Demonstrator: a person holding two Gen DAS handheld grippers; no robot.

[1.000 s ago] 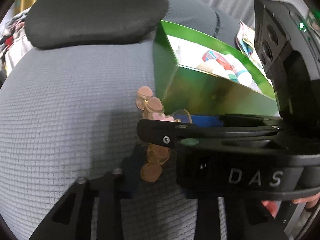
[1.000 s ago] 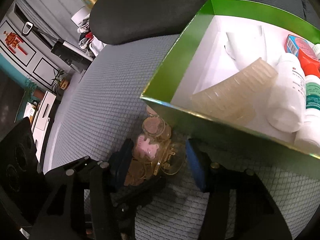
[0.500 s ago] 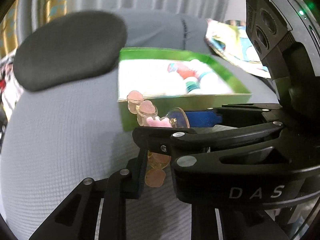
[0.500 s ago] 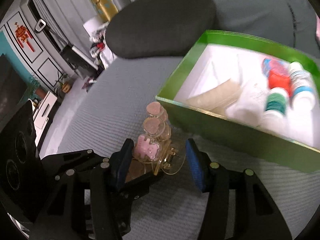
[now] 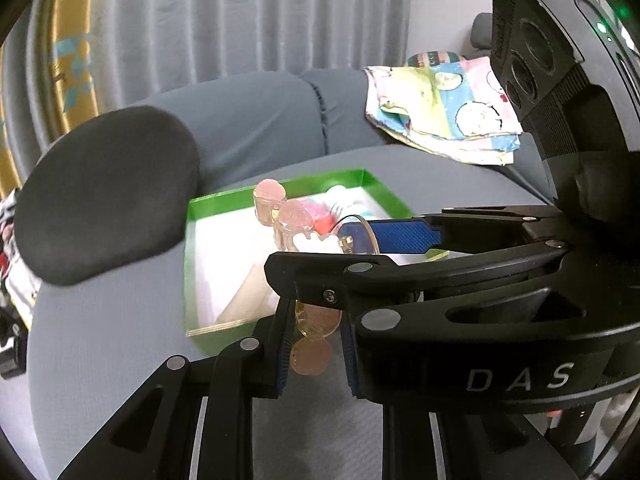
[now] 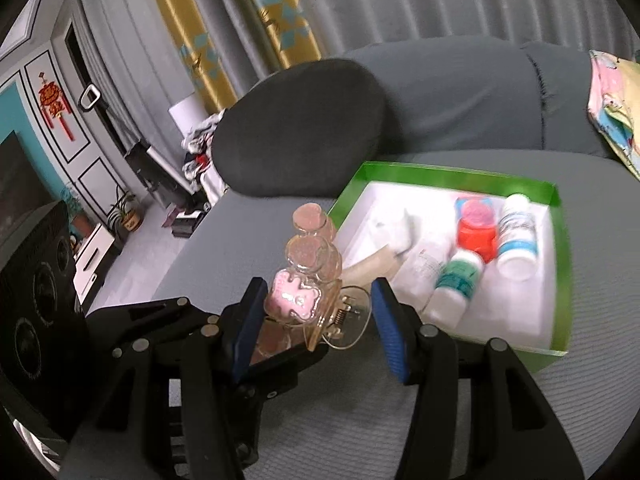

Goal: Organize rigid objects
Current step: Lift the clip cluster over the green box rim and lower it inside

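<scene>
Two claws: both meet at one hair clip (image 6: 308,280), held above the sofa seat (image 6: 440,432), just short of the green box (image 6: 560,280).
Left gripper (image 5: 316,332): its jaws are closed on the clip's lower, amber end; that end shows pinched between the two fingers in the left wrist view.
Right gripper (image 6: 316,320): jaws spread, the blue pads standing either side of the clip's spring end; one pad looks close to the clip, the other apart from it, so no grip there.
Step in hand: carrying the clip toward the box, judged from its place at the near-left rim.
Next move: likely bring the clip over the rim to the bare white floor at the left, then release; the right claw should stay clear of it.
Clip's look: clear amber plastic with pink glittery studs in a row, a pink bear shape, a metal spring; rigid, slippery-looking.
Box contents: small bottles (image 6: 516,236), a red-capped jar (image 6: 476,236), a pale ridged piece (image 5: 248,300).
</scene>
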